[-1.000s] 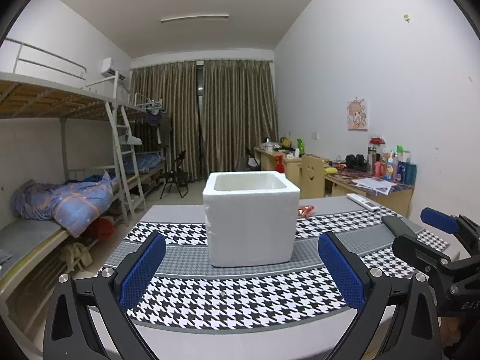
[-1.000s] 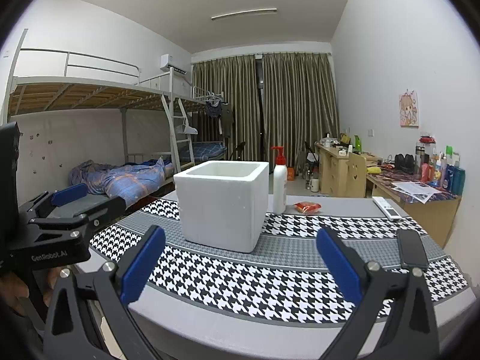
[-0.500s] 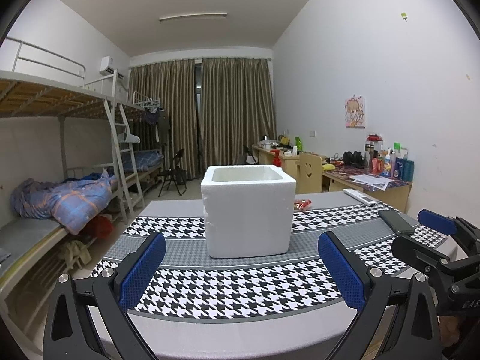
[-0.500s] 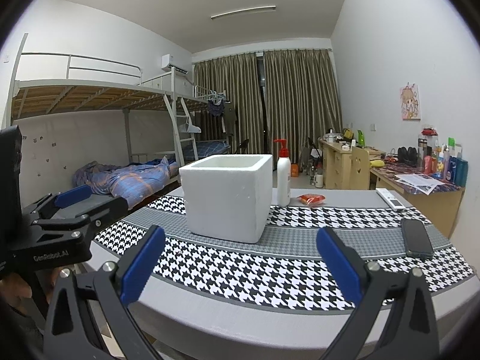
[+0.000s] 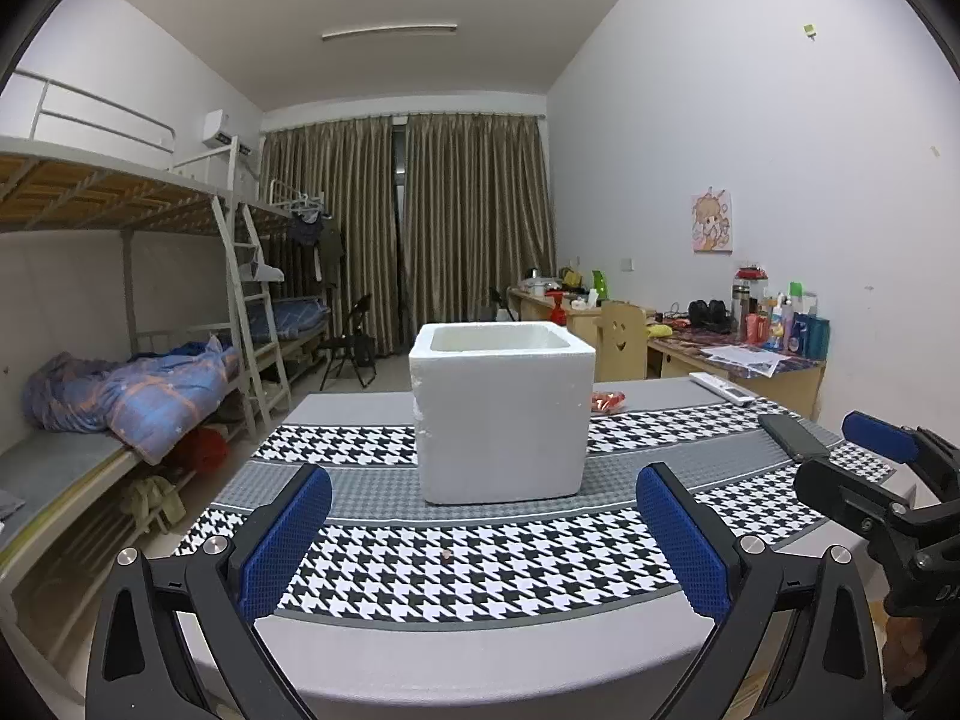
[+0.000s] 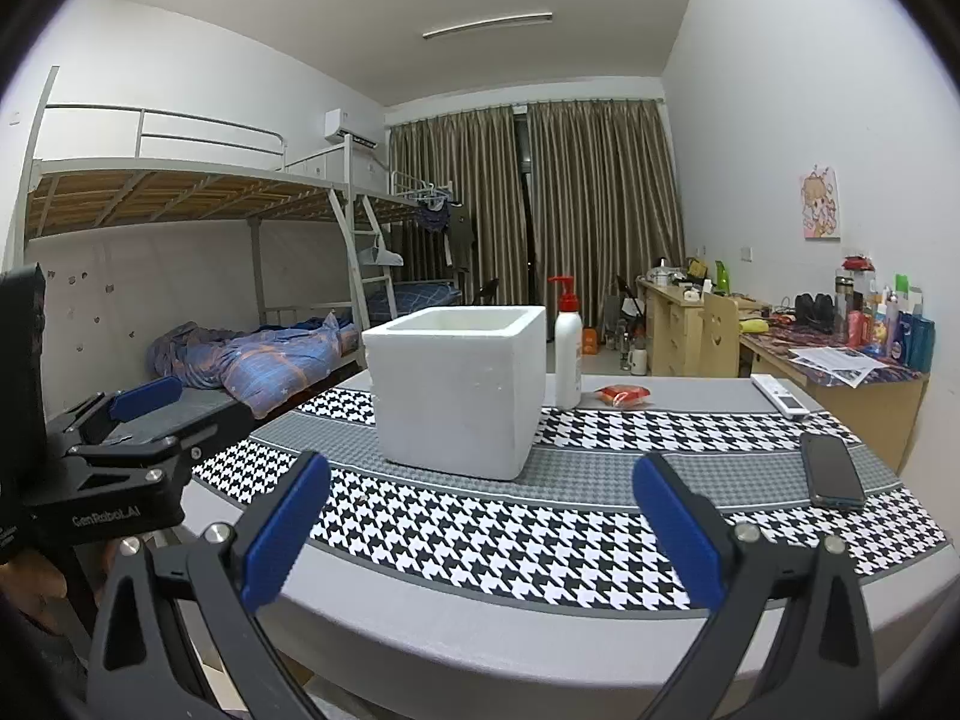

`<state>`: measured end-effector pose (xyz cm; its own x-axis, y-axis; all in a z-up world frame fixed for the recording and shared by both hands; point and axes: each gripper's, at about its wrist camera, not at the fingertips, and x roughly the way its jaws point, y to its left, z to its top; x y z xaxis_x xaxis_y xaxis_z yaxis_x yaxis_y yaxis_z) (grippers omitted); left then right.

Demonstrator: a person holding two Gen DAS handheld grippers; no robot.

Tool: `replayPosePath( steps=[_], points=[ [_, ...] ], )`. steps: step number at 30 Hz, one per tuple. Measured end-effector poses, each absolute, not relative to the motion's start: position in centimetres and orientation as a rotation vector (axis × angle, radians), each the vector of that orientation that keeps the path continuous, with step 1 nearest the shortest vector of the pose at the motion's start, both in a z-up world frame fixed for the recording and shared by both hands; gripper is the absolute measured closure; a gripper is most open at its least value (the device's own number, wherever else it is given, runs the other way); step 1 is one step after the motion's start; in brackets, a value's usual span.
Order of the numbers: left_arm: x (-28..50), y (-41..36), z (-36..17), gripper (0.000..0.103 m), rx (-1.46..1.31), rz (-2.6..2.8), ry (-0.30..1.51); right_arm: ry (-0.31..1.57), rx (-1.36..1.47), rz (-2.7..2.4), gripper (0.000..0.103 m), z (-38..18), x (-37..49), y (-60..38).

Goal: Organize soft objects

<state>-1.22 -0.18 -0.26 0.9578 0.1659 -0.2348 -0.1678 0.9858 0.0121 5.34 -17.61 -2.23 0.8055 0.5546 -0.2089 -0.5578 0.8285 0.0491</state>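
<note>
A white foam box (image 5: 501,414) (image 6: 459,390) stands open-topped on the houndstooth table runner (image 5: 480,564) (image 6: 540,540), straight ahead of both grippers. A small red soft packet (image 5: 607,402) (image 6: 623,395) lies behind the box to the right. My left gripper (image 5: 483,540) is open near the table's front edge, nothing between its blue pads. My right gripper (image 6: 480,531) is open too and empty, to the right of the left one. Each gripper shows at the edge of the other's view.
A white pump bottle (image 6: 567,354) stands behind the box. A dark phone (image 6: 831,477) and a white remote (image 6: 779,395) lie on the table's right side. Bunk beds (image 6: 180,276) run along the left wall, cluttered desks (image 6: 840,360) along the right.
Both views have tilted and shifted slightly: the box dropped lower in frame half a second ago and now sits a little farther off. Both grippers stay open.
</note>
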Motion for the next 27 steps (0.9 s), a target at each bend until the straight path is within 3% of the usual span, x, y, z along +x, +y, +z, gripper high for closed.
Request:
replayPosePath(
  steps=[27],
  points=[
    [-1.20, -0.09, -0.97, 0.001, 0.000, 0.169, 0.263, 0.241, -0.019, 0.594, 0.001, -2.88, 6.07, -17.47]
  ],
)
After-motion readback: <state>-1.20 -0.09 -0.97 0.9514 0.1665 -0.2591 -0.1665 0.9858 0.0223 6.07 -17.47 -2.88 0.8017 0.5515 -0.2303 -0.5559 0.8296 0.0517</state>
